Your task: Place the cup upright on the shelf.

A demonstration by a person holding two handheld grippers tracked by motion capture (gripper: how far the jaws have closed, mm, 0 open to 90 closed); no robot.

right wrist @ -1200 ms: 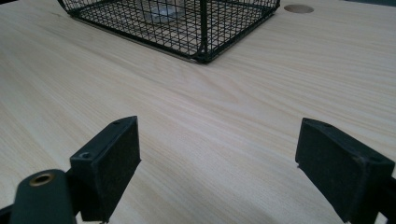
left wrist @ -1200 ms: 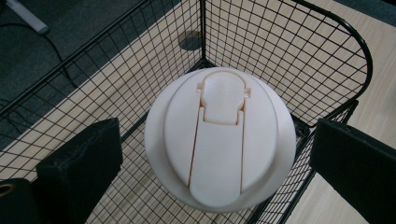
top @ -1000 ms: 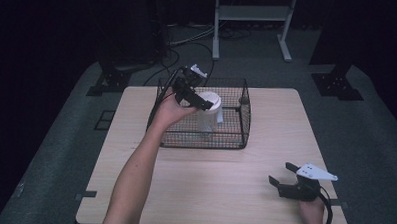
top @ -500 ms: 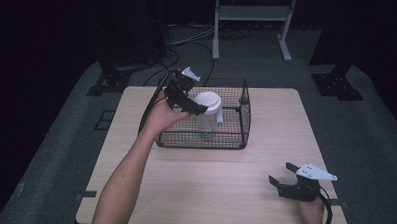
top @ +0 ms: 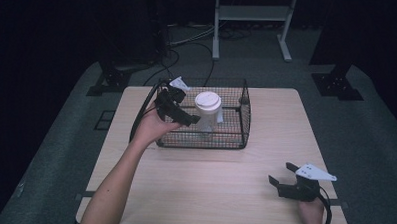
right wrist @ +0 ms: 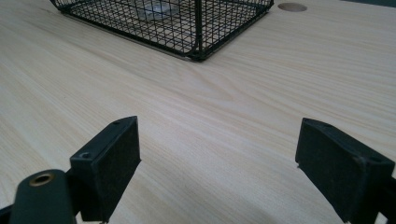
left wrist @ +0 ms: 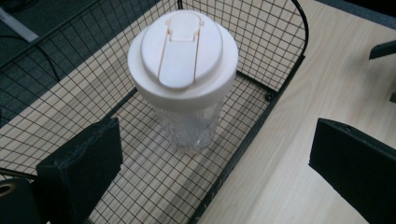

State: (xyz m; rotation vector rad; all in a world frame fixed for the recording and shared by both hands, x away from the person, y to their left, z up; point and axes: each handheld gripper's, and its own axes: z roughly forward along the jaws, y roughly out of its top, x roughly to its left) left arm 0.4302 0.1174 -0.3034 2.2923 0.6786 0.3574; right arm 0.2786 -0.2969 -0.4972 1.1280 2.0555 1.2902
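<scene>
left tool (top: 182, 113) raised — jaws spread, beside cup (top: 207, 110)

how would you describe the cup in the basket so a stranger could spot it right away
On the light wooden table, look to the far side for the black wire basket. Standing upright inside it is a clear plastic cup with a cream flip-top lid, the one pale thing among the black mesh.

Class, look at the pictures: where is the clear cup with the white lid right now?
The cup stands upright inside the black wire basket at the far middle of the table. The open left gripper is just to its left in the high view.
</scene>
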